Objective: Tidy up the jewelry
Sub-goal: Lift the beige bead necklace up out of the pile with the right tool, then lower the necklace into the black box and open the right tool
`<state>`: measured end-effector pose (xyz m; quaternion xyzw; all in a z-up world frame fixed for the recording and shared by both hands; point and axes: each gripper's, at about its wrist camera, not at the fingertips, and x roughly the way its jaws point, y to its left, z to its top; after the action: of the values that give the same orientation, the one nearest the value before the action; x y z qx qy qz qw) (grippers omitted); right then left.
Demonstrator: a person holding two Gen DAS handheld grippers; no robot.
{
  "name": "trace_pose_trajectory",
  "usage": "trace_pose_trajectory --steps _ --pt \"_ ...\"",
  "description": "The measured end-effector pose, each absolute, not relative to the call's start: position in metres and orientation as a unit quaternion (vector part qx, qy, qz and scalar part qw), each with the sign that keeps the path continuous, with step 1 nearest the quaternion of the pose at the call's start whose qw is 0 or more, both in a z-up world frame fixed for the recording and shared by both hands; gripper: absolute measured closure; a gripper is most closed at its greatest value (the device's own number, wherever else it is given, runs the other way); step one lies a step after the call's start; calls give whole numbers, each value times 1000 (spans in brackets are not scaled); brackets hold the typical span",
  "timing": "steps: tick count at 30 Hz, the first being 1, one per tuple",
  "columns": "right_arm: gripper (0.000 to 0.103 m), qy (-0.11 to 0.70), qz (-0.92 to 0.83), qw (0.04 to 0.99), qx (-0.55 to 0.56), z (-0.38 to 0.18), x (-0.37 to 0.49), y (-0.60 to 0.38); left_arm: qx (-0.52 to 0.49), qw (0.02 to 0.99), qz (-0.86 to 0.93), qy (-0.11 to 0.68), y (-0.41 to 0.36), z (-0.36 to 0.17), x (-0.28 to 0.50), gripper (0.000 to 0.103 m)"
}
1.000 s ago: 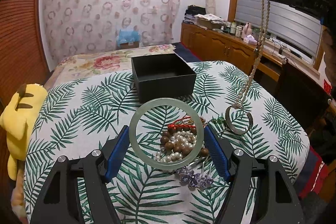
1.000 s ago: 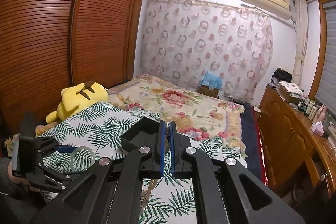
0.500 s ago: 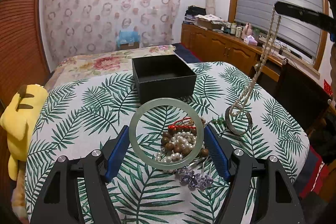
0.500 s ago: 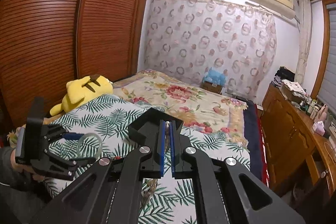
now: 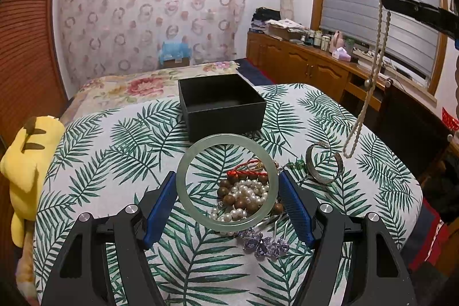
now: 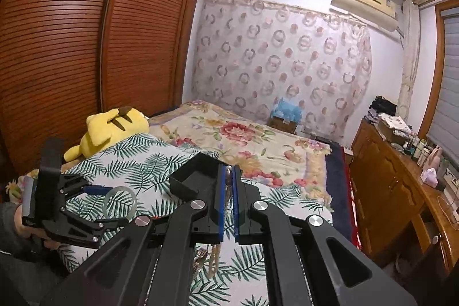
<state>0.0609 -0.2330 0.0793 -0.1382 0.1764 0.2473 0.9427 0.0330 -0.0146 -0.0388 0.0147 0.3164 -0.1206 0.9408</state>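
A pale green round jade bangle (image 5: 227, 182) is clamped between the jaws of the left gripper (image 5: 227, 201), above the mixed jewellery pile (image 5: 246, 192) on the leaf-print desk (image 5: 94, 157). A long cream bead necklace (image 5: 370, 82) is pinched in the closed right gripper (image 6: 228, 185), hanging clear near the desk's right edge. The open black square box (image 5: 221, 105) is set beyond, with bare cloth around it.
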Motion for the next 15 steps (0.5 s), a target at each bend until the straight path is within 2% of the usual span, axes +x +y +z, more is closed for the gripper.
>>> trace_pose_trajectory --steps 15 --pt "98 173 249 944 -132 87 100 -226 45 946 -131 292 -30 -15 67 35"
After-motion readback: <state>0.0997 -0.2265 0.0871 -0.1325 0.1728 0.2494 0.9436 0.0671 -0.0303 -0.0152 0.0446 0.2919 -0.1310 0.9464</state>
